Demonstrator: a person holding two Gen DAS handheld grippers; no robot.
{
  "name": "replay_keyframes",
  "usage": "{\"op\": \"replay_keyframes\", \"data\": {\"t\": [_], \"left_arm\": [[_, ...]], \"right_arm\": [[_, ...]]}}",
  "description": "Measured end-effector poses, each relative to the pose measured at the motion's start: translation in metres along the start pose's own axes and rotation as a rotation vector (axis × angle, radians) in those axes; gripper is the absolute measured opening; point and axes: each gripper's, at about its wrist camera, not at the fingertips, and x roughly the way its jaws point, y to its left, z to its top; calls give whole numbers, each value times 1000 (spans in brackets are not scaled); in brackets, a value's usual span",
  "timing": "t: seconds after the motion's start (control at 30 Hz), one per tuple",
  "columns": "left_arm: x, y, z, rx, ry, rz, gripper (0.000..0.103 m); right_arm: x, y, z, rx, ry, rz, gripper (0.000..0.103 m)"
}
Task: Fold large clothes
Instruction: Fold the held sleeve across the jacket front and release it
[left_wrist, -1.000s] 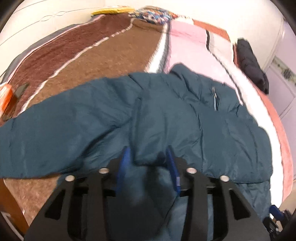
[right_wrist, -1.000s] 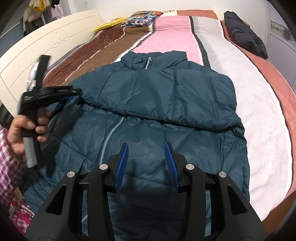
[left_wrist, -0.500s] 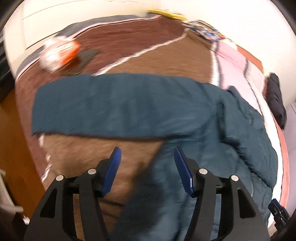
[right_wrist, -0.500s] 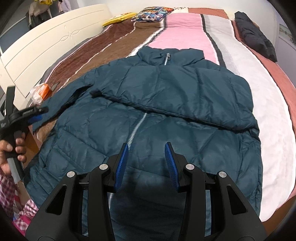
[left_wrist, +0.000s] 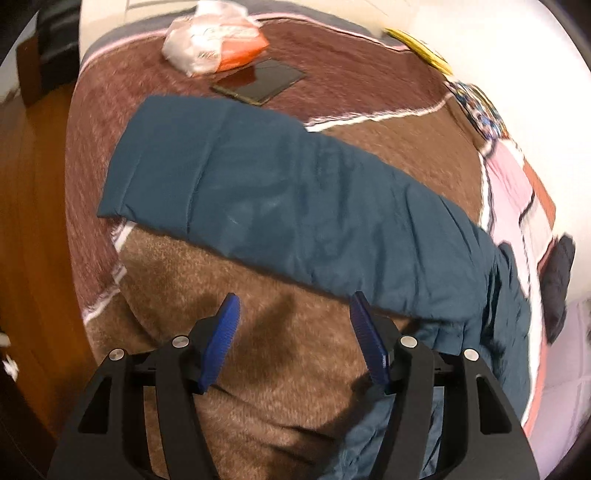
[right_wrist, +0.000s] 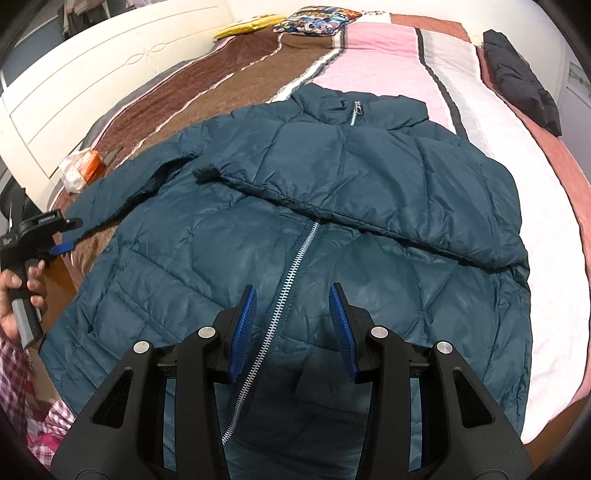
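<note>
The teal puffer jacket (right_wrist: 314, 236) lies face up on the bed (right_wrist: 535, 229), zipper (right_wrist: 291, 280) toward the right gripper (right_wrist: 291, 321). One sleeve is already folded across the chest (right_wrist: 369, 206); the other sleeve (left_wrist: 280, 206) lies stretched straight out over the brown part of the blanket. So the step in hand seems to be the second sleeve fold.

The left gripper (left_wrist: 295, 339) hangs above the blanket near the sleeve, its fingers wide apart and holding nothing. The right gripper hovers over the lower front of the jacket, fingers also apart and empty.

Next, I think the left gripper must reach the cuff end (left_wrist: 122, 177), pinch it, and carry it over the chest.

The cuff lies near the bed edge, with the wooden floor (left_wrist: 29, 221) beyond. A tissue pack (left_wrist: 214, 40) and a dark flat device (left_wrist: 258, 81) lie just past the sleeve, so room there is small. Toward the pink stripes (right_wrist: 380, 48) the bed is free.
</note>
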Motion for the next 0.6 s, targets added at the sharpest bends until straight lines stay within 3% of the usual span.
{"op": "replay_keyframes", "data": {"t": [0.33, 0.47, 0.6], "left_arm": [[36, 24, 17, -242, 80, -59, 61], [42, 31, 19, -311, 62, -66, 61], [38, 31, 25, -340, 22, -49, 34]], "right_arm": [[5, 9, 0, -28, 9, -9, 41], [7, 6, -1, -20, 12, -15, 41], [7, 3, -1, -9, 12, -14, 41]]}}
